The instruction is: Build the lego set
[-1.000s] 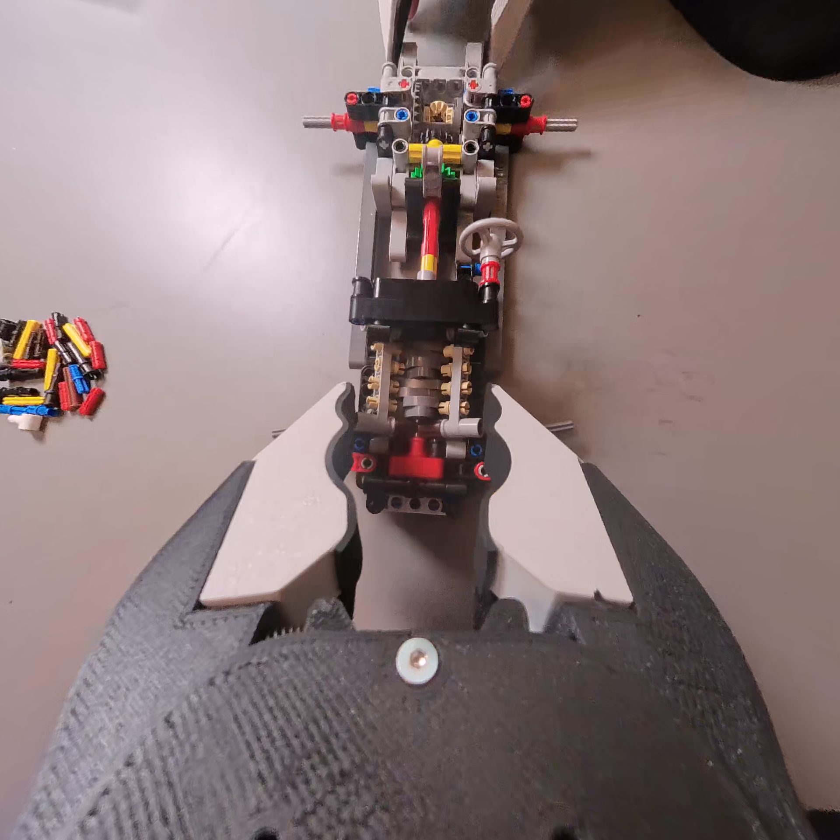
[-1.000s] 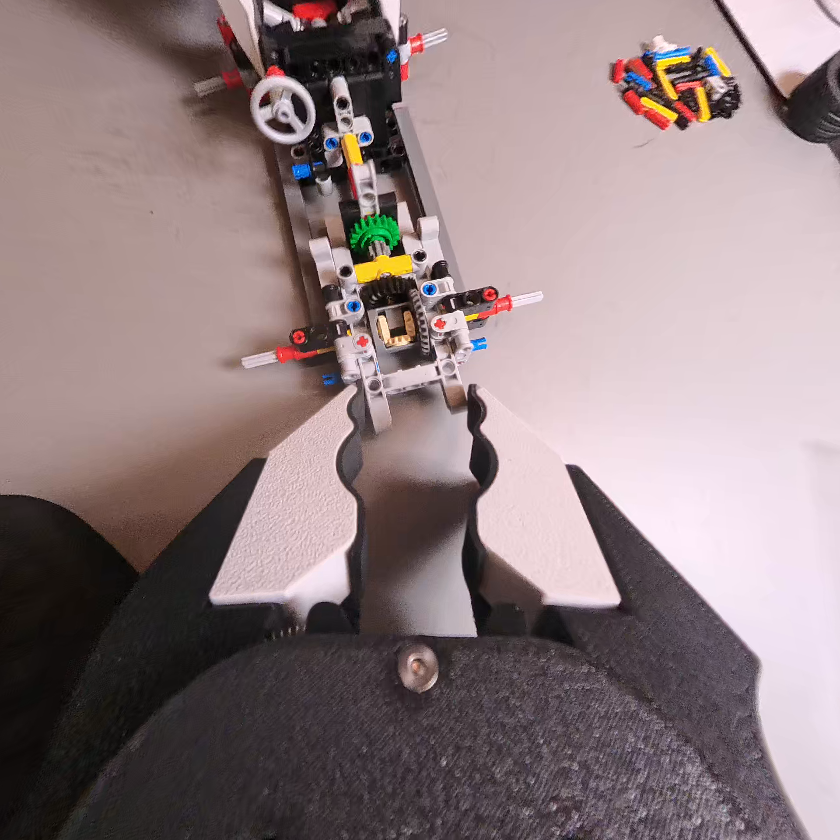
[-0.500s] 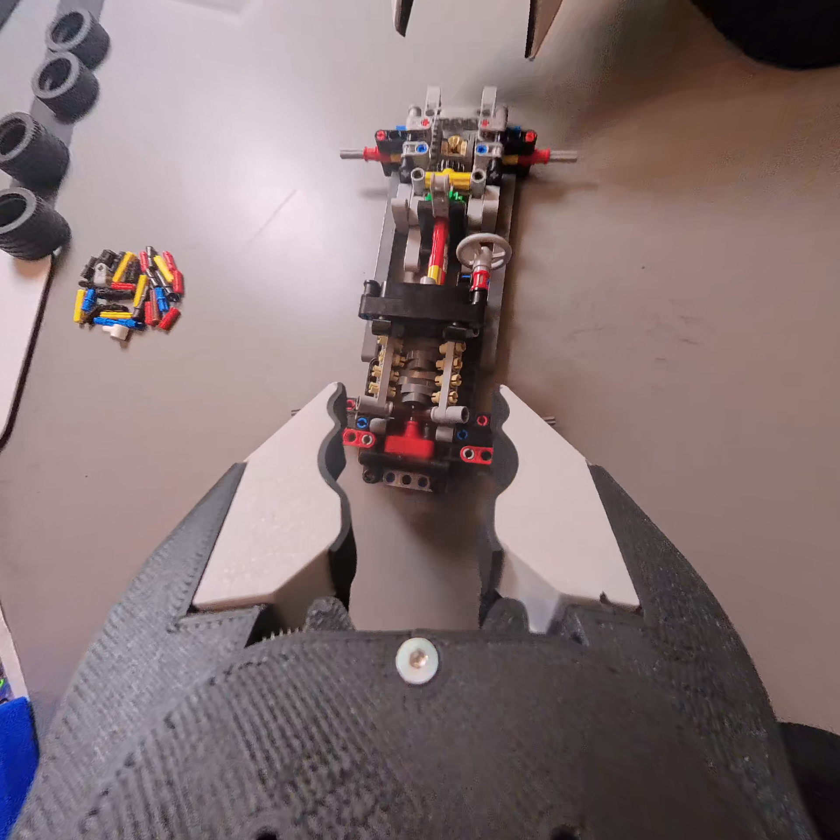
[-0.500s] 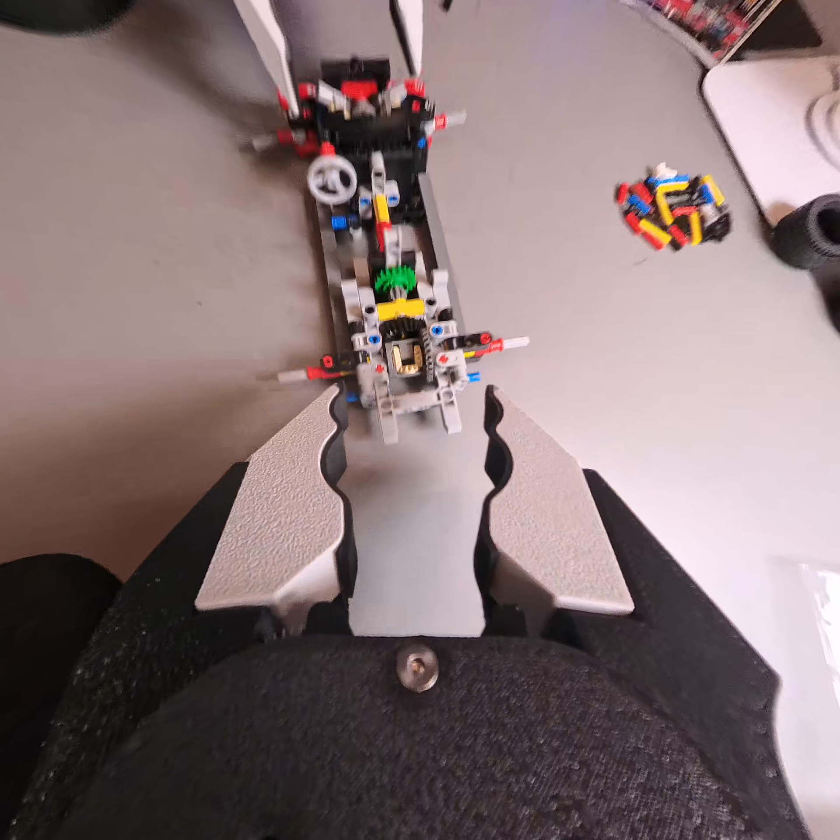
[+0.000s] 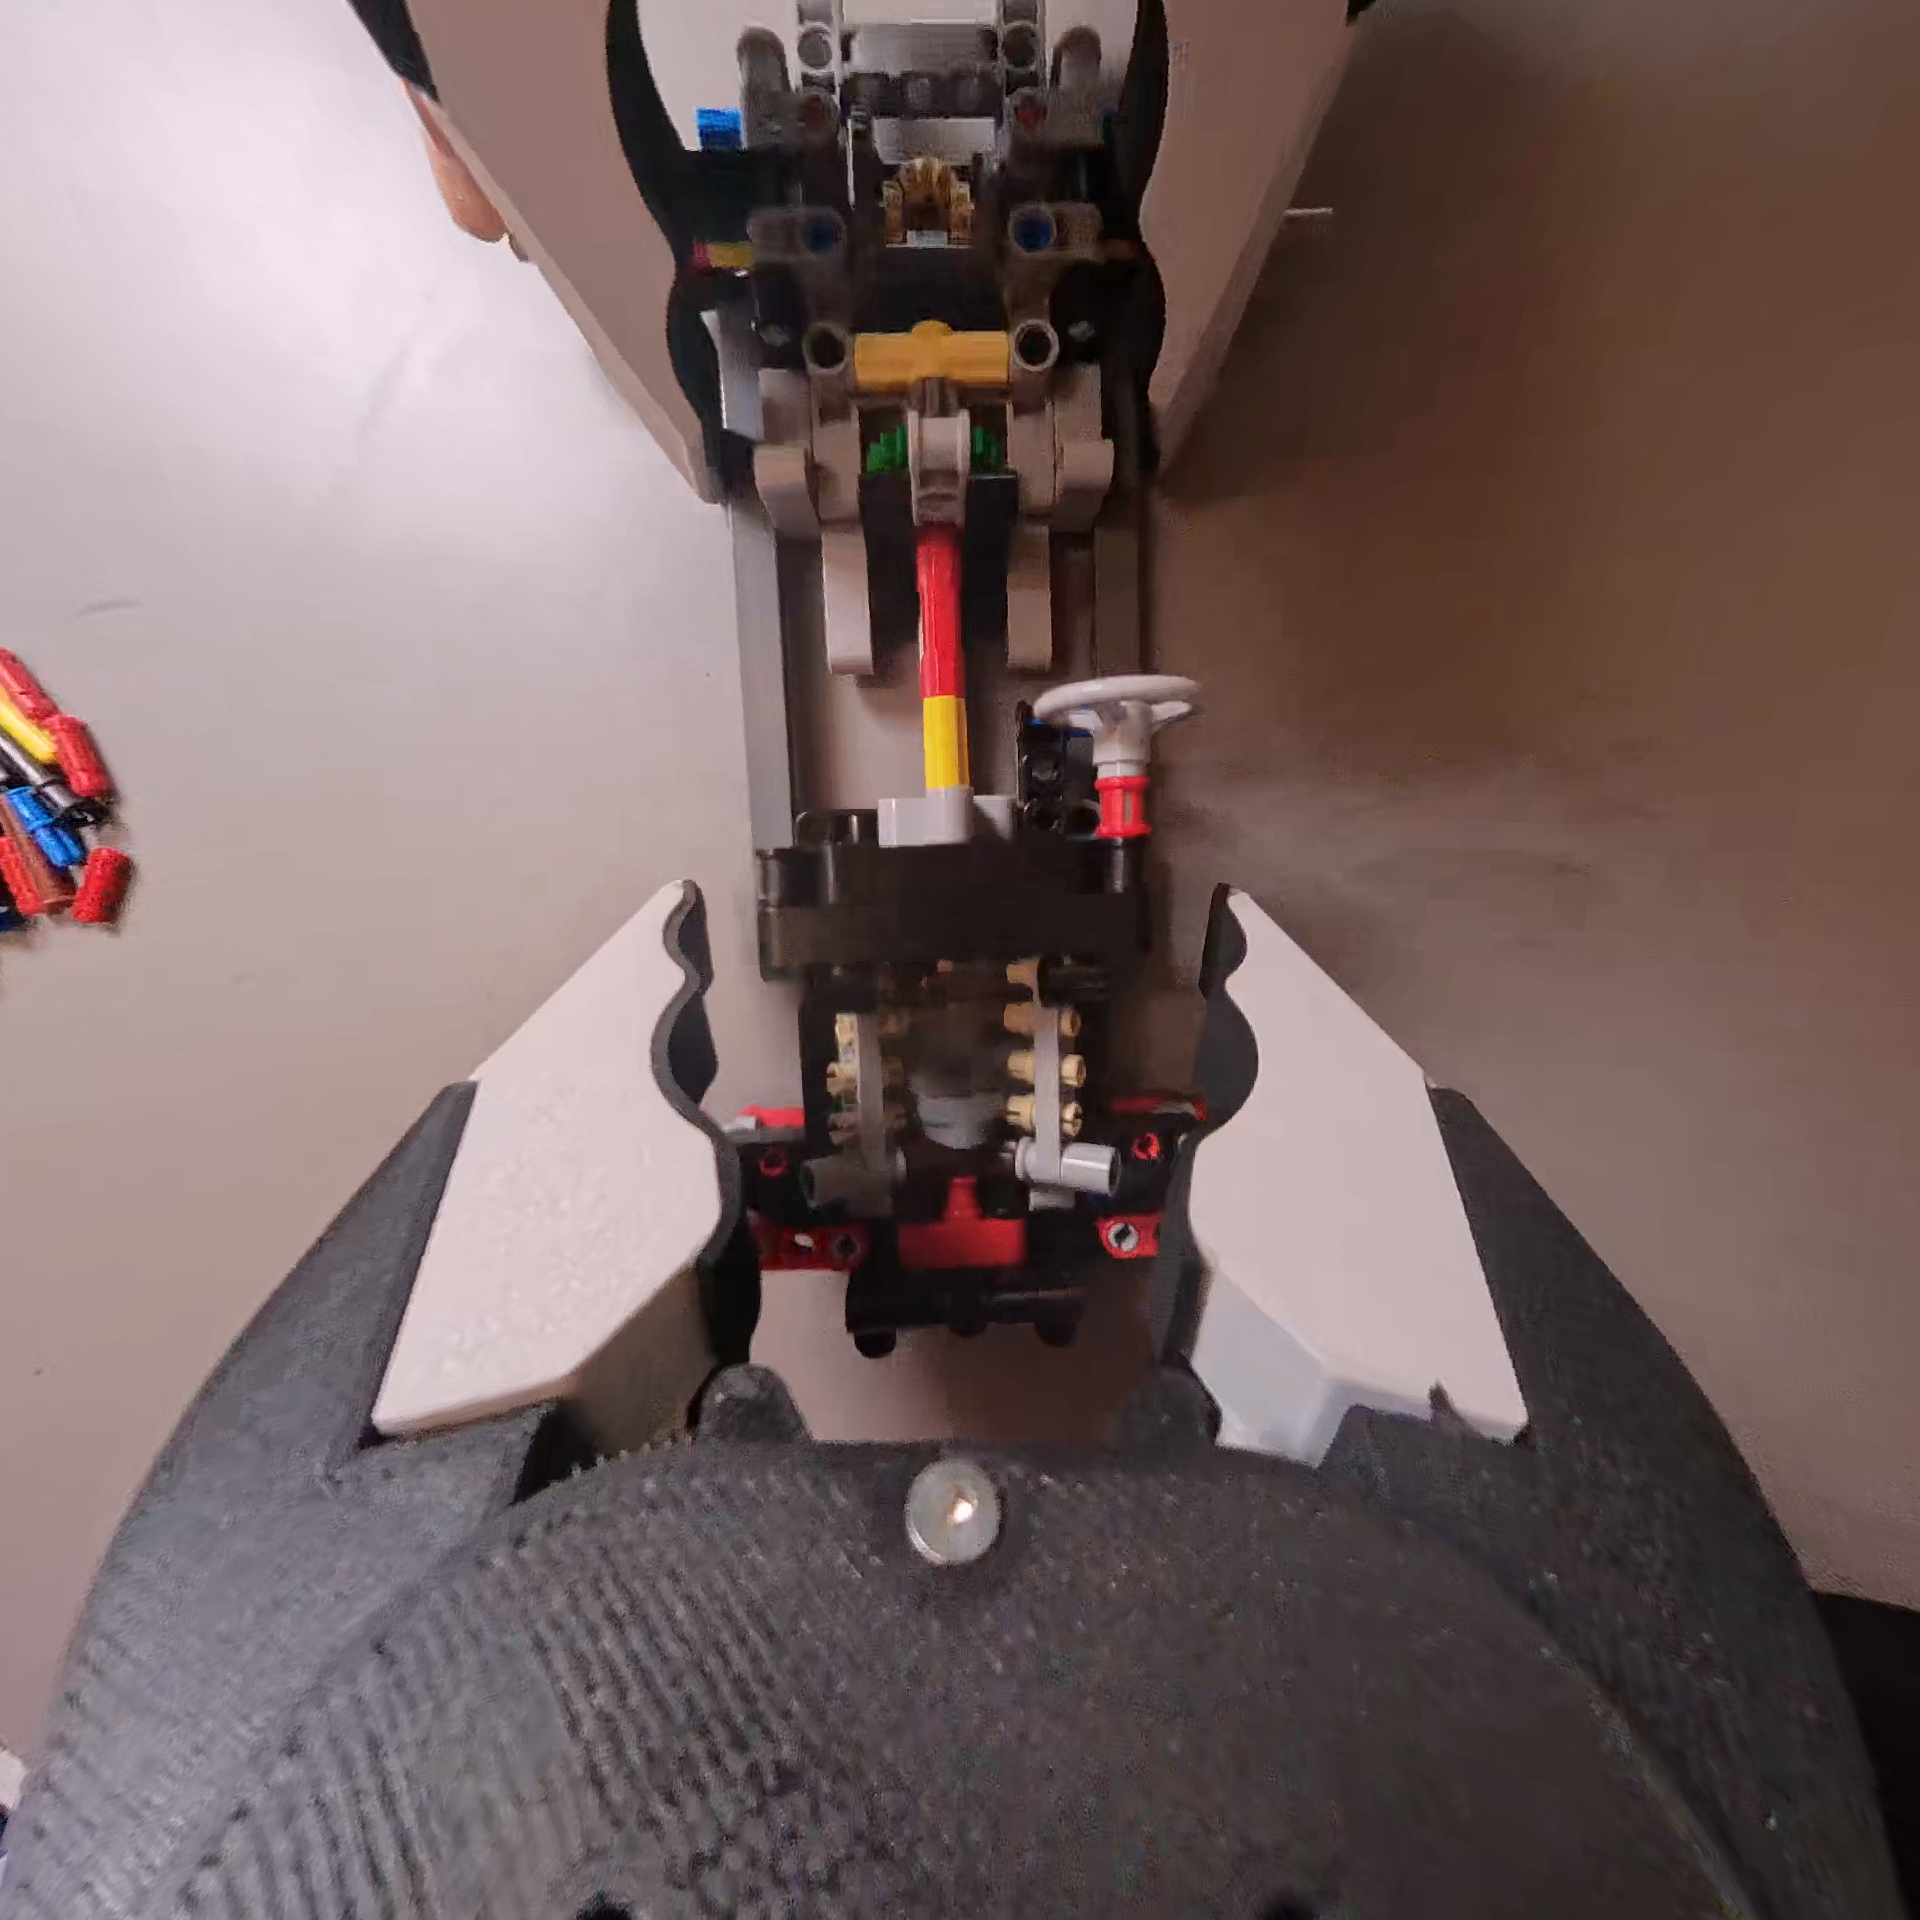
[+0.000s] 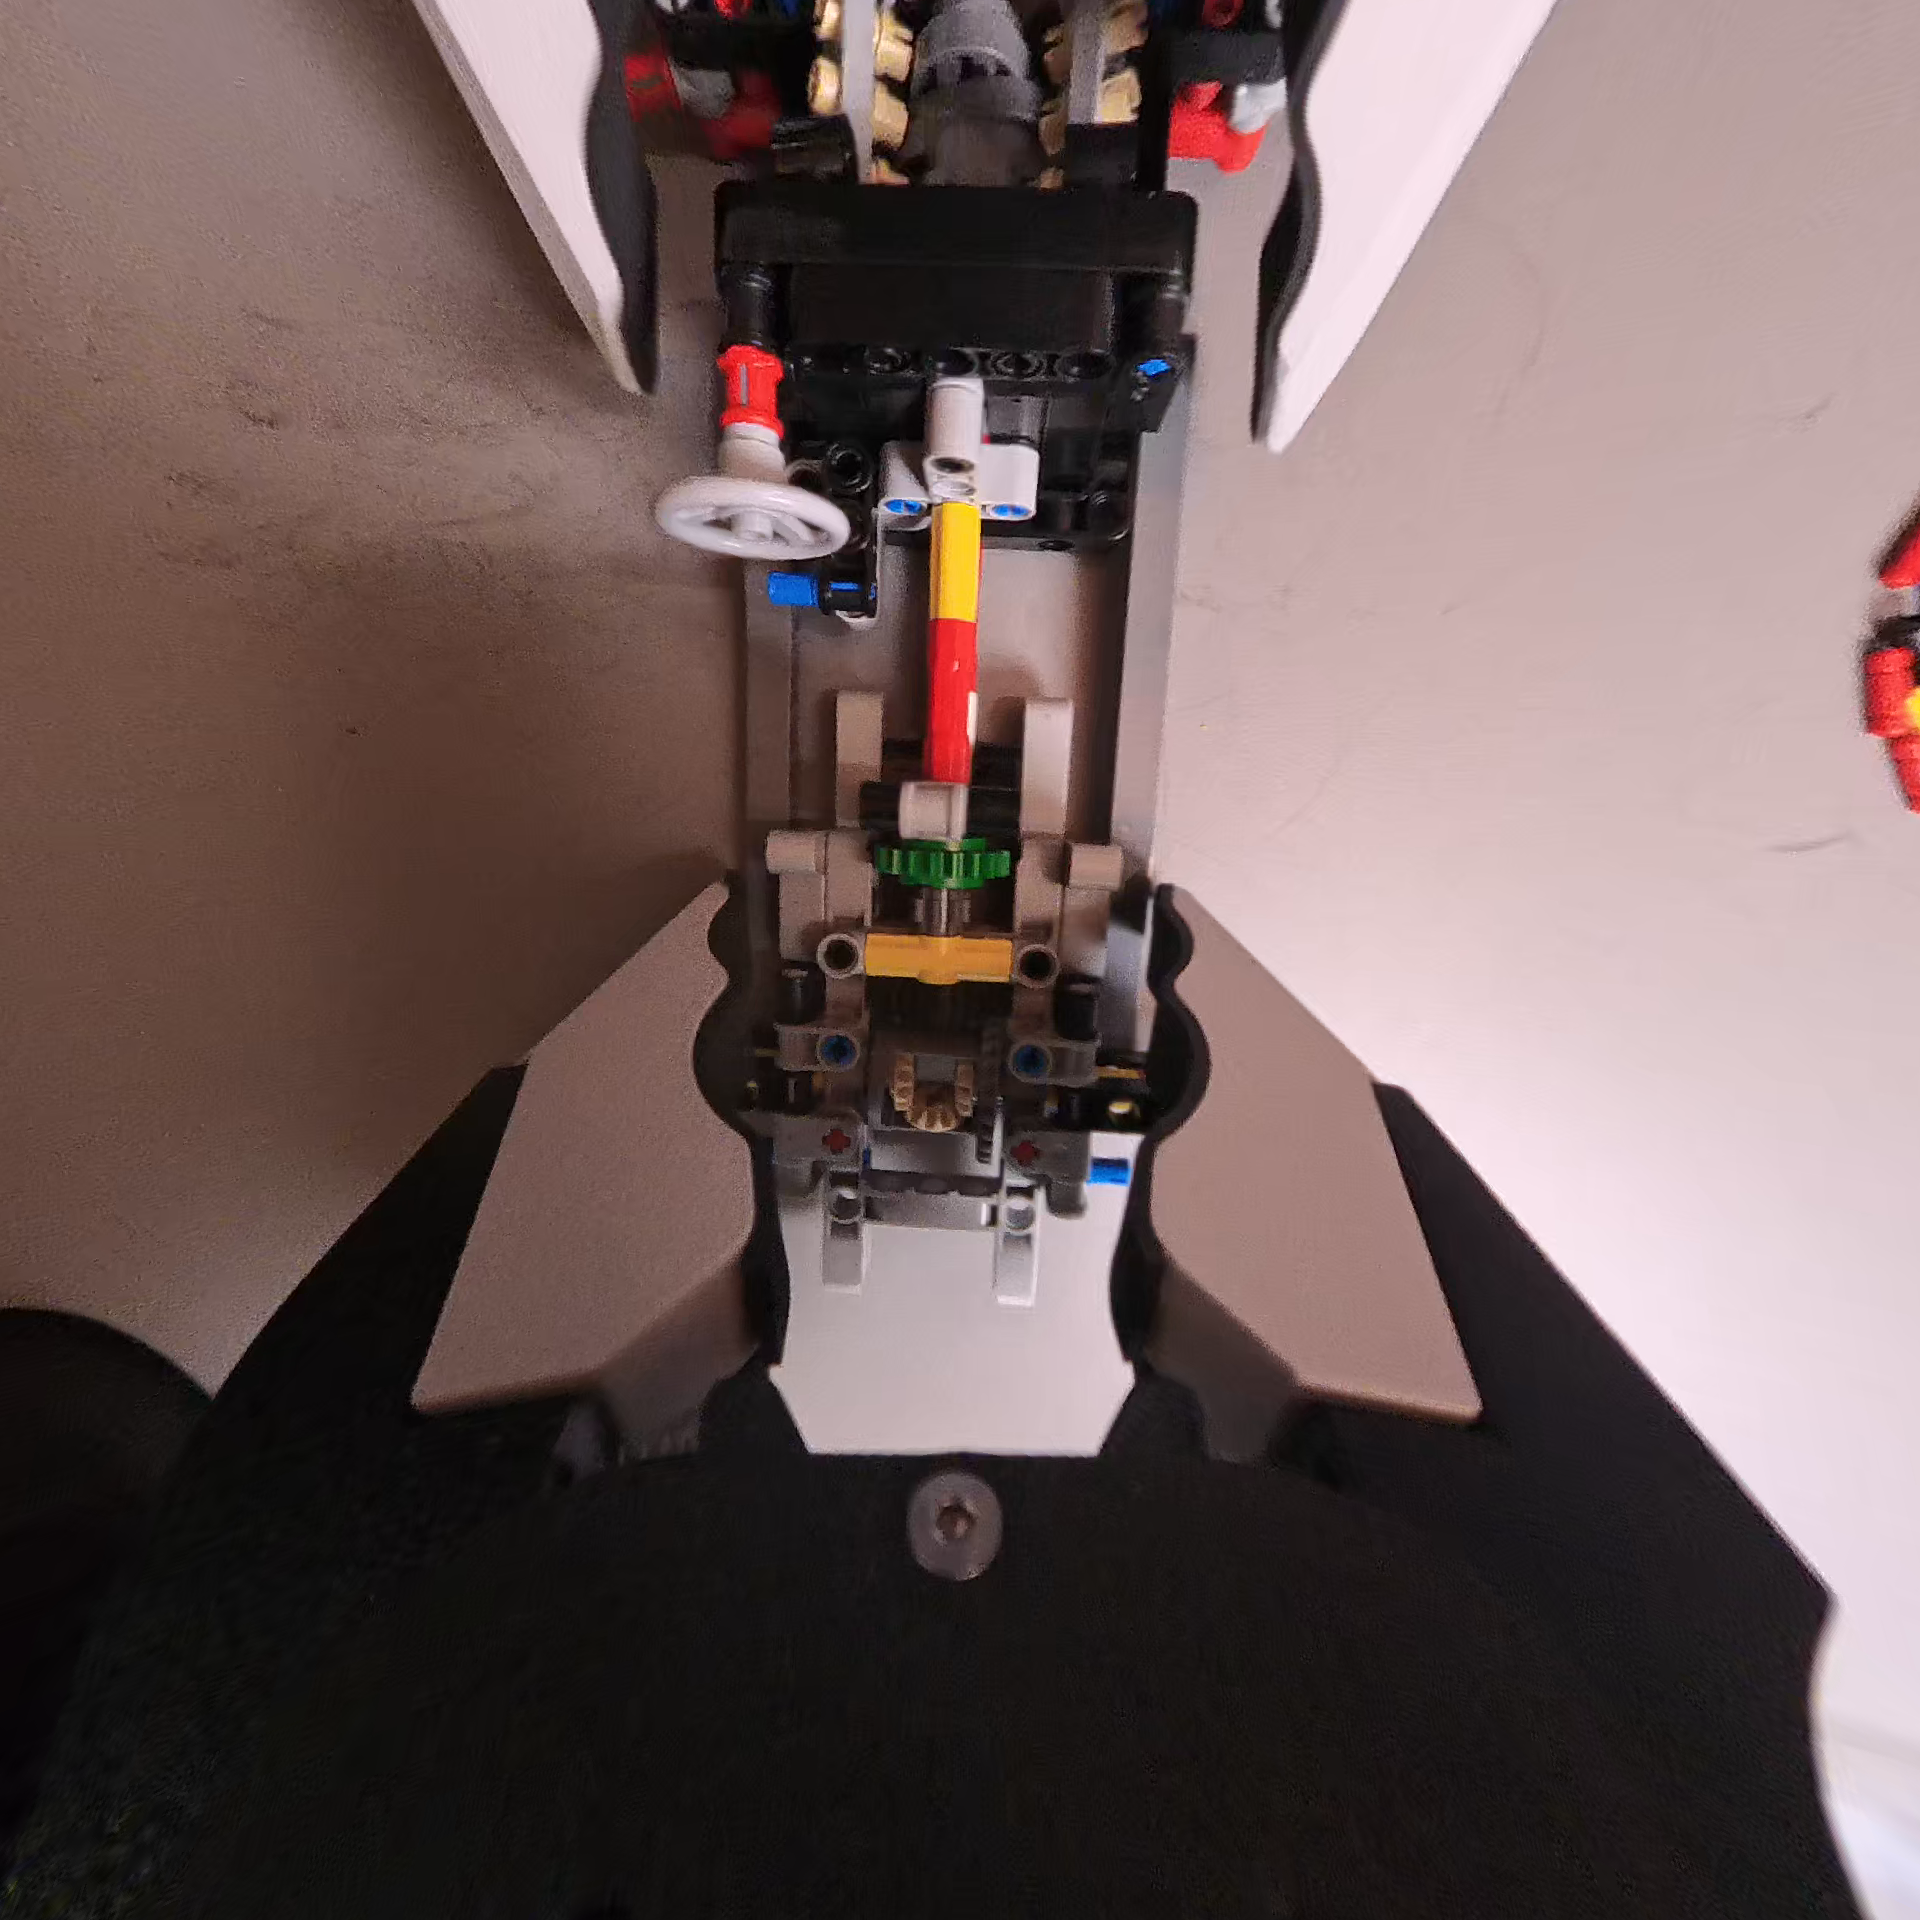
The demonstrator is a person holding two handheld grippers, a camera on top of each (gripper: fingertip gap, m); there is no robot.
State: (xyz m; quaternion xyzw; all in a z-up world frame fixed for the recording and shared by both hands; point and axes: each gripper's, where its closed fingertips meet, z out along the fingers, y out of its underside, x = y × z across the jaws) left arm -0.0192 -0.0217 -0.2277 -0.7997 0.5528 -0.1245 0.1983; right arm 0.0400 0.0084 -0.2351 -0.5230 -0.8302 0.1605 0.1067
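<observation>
L gripper (image 5: 956, 1091) and R gripper (image 6: 951, 1049) face-to-face, each clamping opposite end of lego chassis (image 5: 940, 665).

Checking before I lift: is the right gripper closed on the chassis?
Closed, apparently: the right gripper pads press both sides of the chassis at its near end.

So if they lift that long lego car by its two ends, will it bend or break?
Probably it holds. The lego car has a long grey frame rail running its length, so it should stay fairly stiff. Small add-ons look more fragile: the white steering wheel sits on a thin post and could pop off if bumped. It has no wheels on, so it shouldn't roll.
</observation>
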